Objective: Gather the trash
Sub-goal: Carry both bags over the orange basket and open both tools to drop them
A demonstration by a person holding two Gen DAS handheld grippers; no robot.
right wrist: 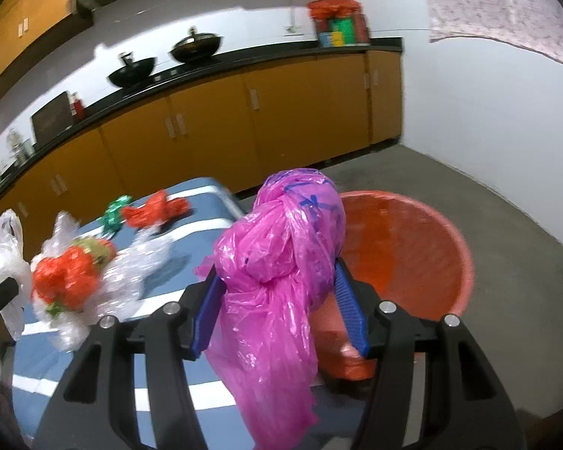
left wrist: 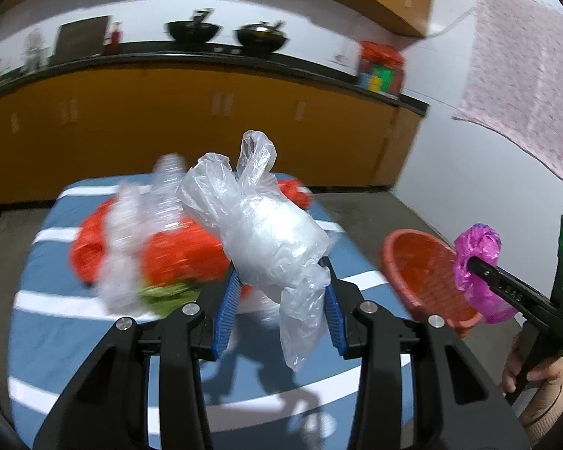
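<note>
Trash fills both views. A knotted pink plastic bag [right wrist: 281, 262] is clamped between the blue pads of the right hand-held gripper [right wrist: 279, 307], its knot pointing up and forward and its loose tail hanging down past the jaws. An orange basket [right wrist: 465, 258] sits just beyond and to the right of that bag, mouth open toward the camera, resting beside the desk's right edge; whether it stands on the floor or something lower is hard to tell through the fisheye blur.

The left hand-held gripper [left wrist: 281, 300] is closed on a crumpled clear plastic bag [left wrist: 266, 228], whose long axis runs from upper left to lower right across the jaws, handles sticking up. From the left wrist view the orange basket [left wrist: 420, 273] lies off to the right, with the right hand-held gripper [left wrist: 476, 266] and its pink plastic bag [left wrist: 476, 247] held between.

More litter remains on the blue-and-white striped desk [left wrist: 56, 300]: an orange plastic bag [left wrist: 176, 251], crinkled clear wrap [left wrist: 131, 232], and a small green wrapper [right wrist: 114, 215].

The right hand is the nearer one to the basket, so its bag likely drops first.
</note>
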